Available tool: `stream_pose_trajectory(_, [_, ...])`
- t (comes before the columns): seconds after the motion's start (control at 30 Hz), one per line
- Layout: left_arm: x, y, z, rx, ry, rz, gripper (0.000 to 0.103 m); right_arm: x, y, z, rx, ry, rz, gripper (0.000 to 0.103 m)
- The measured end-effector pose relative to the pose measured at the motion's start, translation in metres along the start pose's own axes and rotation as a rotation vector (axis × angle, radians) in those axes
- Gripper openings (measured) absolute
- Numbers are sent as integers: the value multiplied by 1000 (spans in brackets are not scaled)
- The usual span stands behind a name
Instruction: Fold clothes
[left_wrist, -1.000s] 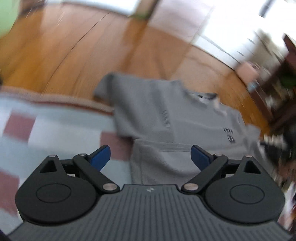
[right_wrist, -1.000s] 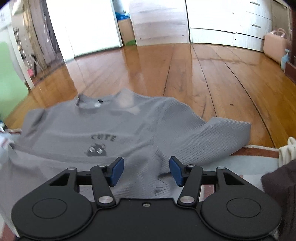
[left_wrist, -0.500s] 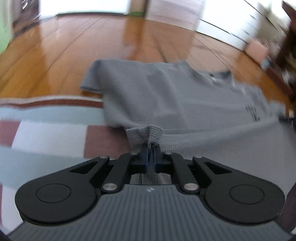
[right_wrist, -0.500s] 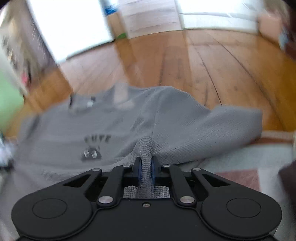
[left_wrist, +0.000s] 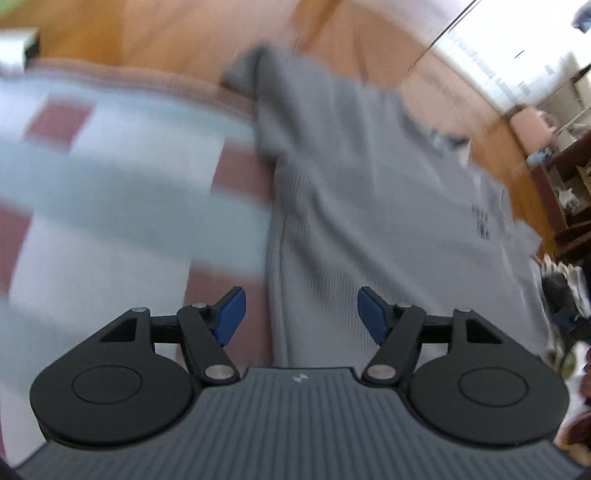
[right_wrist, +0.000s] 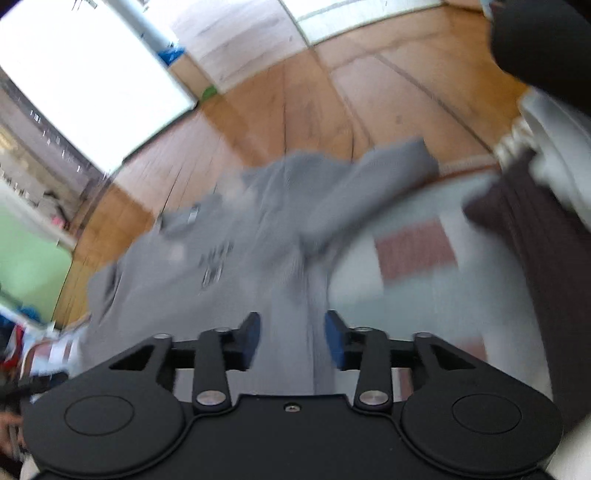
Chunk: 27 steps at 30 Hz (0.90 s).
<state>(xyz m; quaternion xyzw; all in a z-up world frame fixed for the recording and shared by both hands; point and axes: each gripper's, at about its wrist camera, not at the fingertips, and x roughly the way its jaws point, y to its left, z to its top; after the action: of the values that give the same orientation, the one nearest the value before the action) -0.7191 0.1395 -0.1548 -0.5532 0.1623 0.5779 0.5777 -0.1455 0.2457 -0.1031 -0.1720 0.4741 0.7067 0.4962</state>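
Observation:
A grey waffle-knit T-shirt (left_wrist: 369, 177) with a small dark print lies flat, partly on the checked rug (left_wrist: 110, 192) and partly on the wooden floor. In the left wrist view my left gripper (left_wrist: 298, 314) hangs over the shirt's left hem edge, its jaws opening, the blue pads clear of the cloth. In the right wrist view the same T-shirt (right_wrist: 229, 236) stretches away from my right gripper (right_wrist: 292, 339), whose jaws are also opening above the right side of the hem; the fabric lies below the pads, not pinched. Both views are motion-blurred.
The rug (right_wrist: 413, 258) has pale blue, white and dull red squares. A dark brown garment (right_wrist: 524, 236) and a white cloth (right_wrist: 554, 147) lie at the right of the right wrist view. Dark shelving (left_wrist: 565, 192) and clutter stand at the left wrist view's right edge.
Both grippers closed on the shirt's hem half a second ago and have now released it with jaws apart. The hem lies flatter. Both cameras have swung and rolled, blurring the views.

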Motion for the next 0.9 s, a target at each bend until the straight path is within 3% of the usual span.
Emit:
stream_pose_trajectory(0.1, [8, 14, -12, -109, 113, -23, 68, -11, -1, -28, 62, 53, 47, 48])
stream_pose_trajectory(0.23, [11, 19, -28, -141, 153, -112, 69, -6, -9, -51, 198, 133, 92, 49])
stream_pose_trajectory(0.3, [16, 19, -33, -147, 175, -146, 78, -2, -12, -57, 231, 143, 83, 51])
stream_pose_trajectory(0.5, [16, 20, -33, -168, 151, -158, 84, 8, -35, -66, 445, 104, 153, 60])
stream_pose_trajectory(0.63, [24, 12, -26, -159, 150, -144, 103, 23, -35, -61, 444, 82, 102, 60])
stream_pose_trajectory(0.73, [29, 0, -20, -104, 147, -100, 103, 27, -30, -59, 410, 75, 85, 60])
stream_pose_trajectory(0.77, [30, -6, -19, -57, 142, -72, 99, 27, -29, -60, 394, 73, 83, 61])
stream_pose_trajectory(0.83, [32, -19, -17, 38, 132, -15, 51, 28, -30, -60, 400, 66, 90, 60])
stream_pose_trajectory(0.87, [32, -26, -16, 89, 127, 17, 15, 29, -32, -60, 415, 62, 97, 60])
stream_pose_trajectory(0.9, [34, -36, -20, 177, 117, 80, 9, 29, -35, -60, 429, 57, 98, 57])
